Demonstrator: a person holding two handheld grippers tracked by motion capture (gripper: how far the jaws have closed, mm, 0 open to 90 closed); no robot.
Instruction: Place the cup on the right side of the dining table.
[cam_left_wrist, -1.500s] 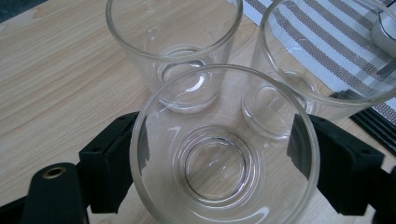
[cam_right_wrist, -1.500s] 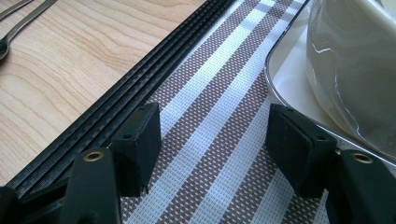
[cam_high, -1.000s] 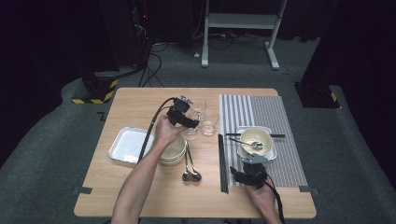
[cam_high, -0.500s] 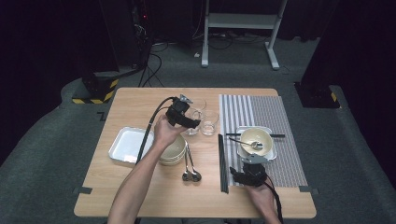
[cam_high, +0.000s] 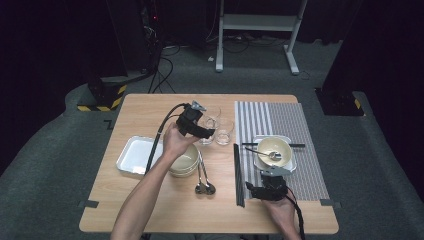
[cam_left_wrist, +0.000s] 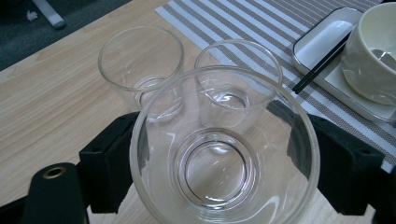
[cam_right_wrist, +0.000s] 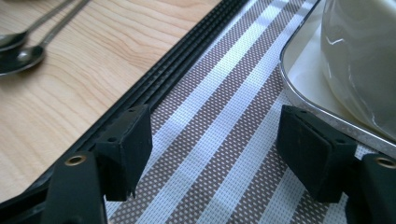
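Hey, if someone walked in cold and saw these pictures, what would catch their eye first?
Probably the clear glass clamped in the left gripper, held just in front of two more glasses standing on the wooden table. Next, the striped placemat on the table's right, with a cream bowl on a white tray, and the right gripper open above the mat's near end.

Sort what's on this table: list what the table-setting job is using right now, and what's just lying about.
In use:
- clear round drinking glass, clamped in the left gripper
- right gripper, open over the striped grey placemat

Lying about:
- two more clear glasses
- two metal spoons
- empty white rectangular tray
- black chopsticks
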